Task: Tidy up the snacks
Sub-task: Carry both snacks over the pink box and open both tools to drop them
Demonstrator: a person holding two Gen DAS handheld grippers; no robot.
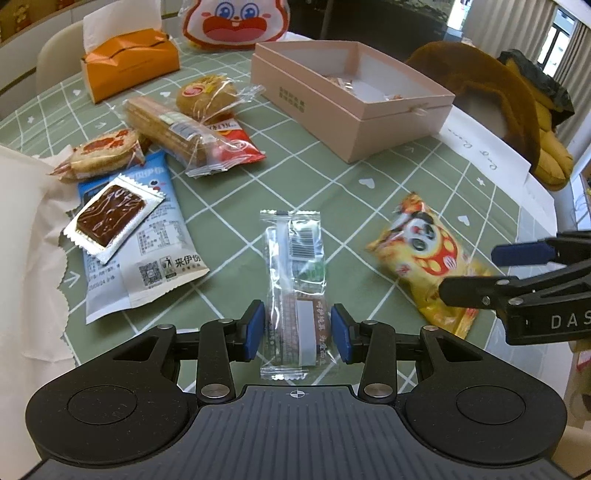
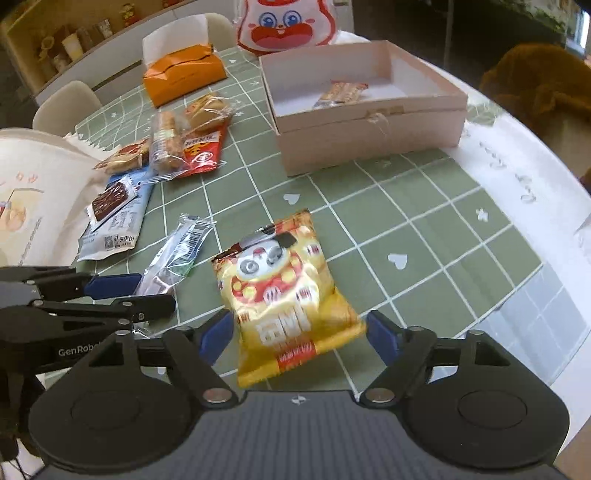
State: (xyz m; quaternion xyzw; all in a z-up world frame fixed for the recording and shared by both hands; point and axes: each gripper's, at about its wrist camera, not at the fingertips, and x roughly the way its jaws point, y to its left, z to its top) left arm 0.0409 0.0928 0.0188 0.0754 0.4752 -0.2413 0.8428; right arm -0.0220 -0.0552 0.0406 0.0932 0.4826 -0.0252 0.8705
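Note:
A clear-wrapped brown snack bar [image 1: 295, 295] lies lengthwise between the blue pads of my left gripper [image 1: 298, 330], which is shut on its near half; the bar's far end points toward the pink box. To its right, a yellow snack bag with a panda print [image 2: 280, 295] sits between the pads of my right gripper [image 2: 301, 334], whose wide-set jaws touch both of its sides. The same bag [image 1: 421, 258] looks blurred in the left wrist view, partly under the right gripper's fingers [image 1: 524, 253]. An open pink box [image 2: 365, 110] stands at the far side with one orange-wrapped snack [image 2: 343, 92] inside.
Left of the bar lie several snacks: a blue-white packet [image 1: 136, 236] with a chocolate square [image 1: 110, 218] on it, a wafer pack [image 1: 173, 136], a red packet [image 1: 236, 144] and a round pastry [image 1: 207, 94]. An orange tissue box [image 1: 129, 62] and a cartoon cushion [image 1: 236, 22] stand behind. The table edge curves at the right.

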